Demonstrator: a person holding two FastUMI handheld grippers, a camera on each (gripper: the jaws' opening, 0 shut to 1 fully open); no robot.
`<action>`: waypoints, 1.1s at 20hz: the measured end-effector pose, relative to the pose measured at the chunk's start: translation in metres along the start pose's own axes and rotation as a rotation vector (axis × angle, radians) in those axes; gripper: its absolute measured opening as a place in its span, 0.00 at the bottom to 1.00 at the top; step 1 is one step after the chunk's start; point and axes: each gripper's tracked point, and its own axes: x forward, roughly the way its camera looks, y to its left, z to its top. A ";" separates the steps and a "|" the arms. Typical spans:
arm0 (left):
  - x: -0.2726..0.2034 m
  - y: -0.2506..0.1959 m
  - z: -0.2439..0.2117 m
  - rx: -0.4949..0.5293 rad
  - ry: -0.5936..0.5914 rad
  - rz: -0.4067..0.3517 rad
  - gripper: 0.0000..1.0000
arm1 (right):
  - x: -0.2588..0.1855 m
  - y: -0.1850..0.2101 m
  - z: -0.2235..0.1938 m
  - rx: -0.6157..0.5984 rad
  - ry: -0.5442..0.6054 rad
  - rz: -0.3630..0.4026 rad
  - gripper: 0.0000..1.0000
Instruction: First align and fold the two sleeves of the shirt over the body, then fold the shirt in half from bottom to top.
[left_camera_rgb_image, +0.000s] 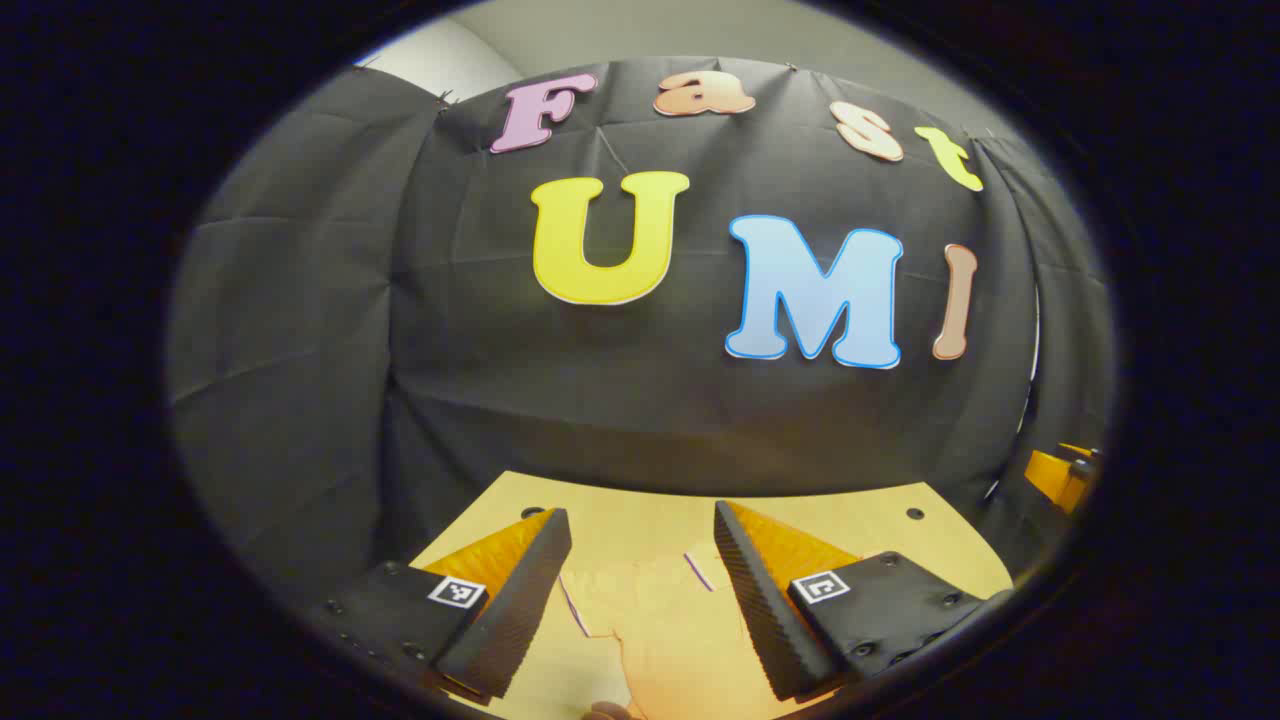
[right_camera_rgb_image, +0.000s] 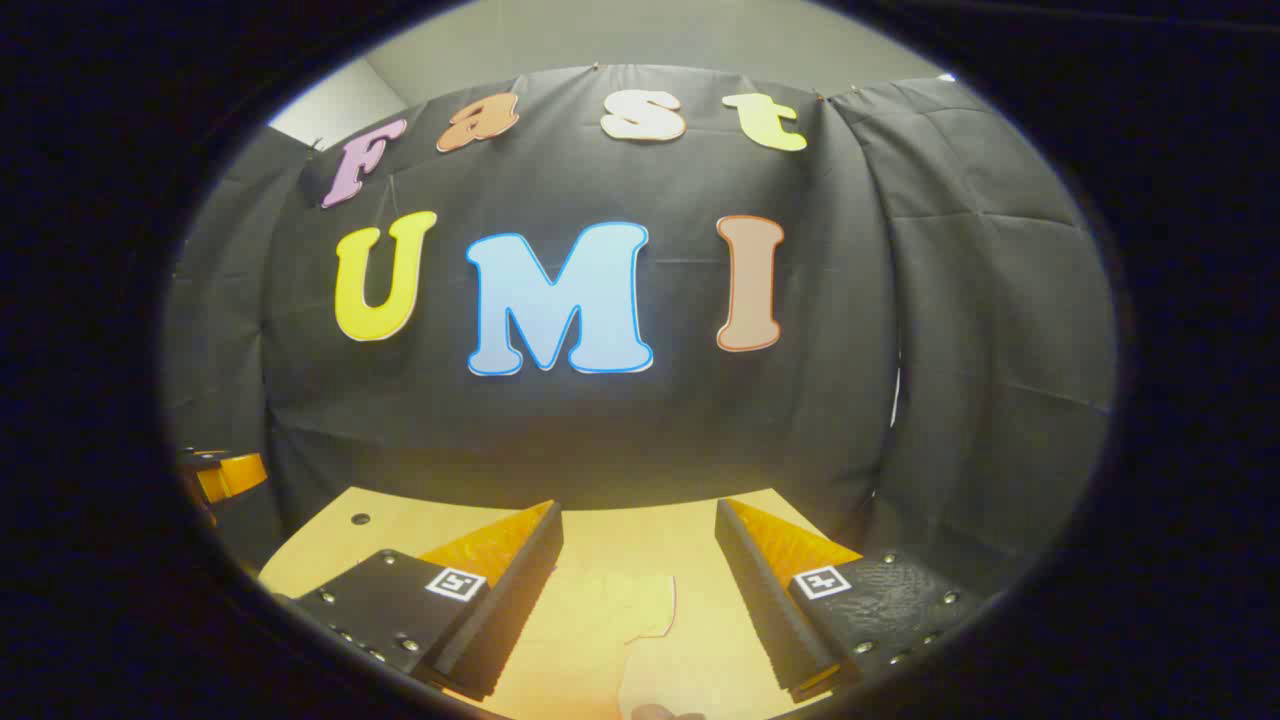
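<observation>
Below both grippers, on the pale wooden table (left_camera_rgb_image: 880, 520), lies the shirt (left_camera_rgb_image: 660, 620), a light, cream-coloured garment that nearly blends into the tabletop. I see it between the fingers of the left gripper (left_camera_rgb_image: 640, 590) in the left gripper view, and again between the fingers of the right gripper (right_camera_rgb_image: 638, 590) in the right gripper view. Both sets of tongs are released, spread wide and holding nothing, and both hang above the cloth, tilted toward the booth wall.

I judge the sleeve fold has not begun, so my first job is to come down and look. I would tip each gripper forward until the cloth fills more of the view, then pinch each sleeve near its cuff, taking one layer only, and carry both inward evenly so the edges meet over the body.

As for the lie of the shirt, a dark-trimmed edge (left_camera_rgb_image: 574, 606) shows at its left, and the cloth seems to run lengthwise from near me toward the wall. Which end is the collar I cannot tell.
</observation>
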 end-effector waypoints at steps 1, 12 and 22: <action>-0.001 -0.003 0.002 0.004 -0.004 -0.001 0.94 | -0.001 0.000 -0.003 -0.006 0.002 0.003 0.96; -0.006 -0.013 0.003 0.016 -0.005 0.004 0.94 | 0.027 0.006 -0.033 -0.037 0.076 0.062 0.96; -0.009 0.006 -0.006 0.017 0.027 0.066 0.94 | 0.148 0.007 -0.185 -0.021 0.483 0.081 0.97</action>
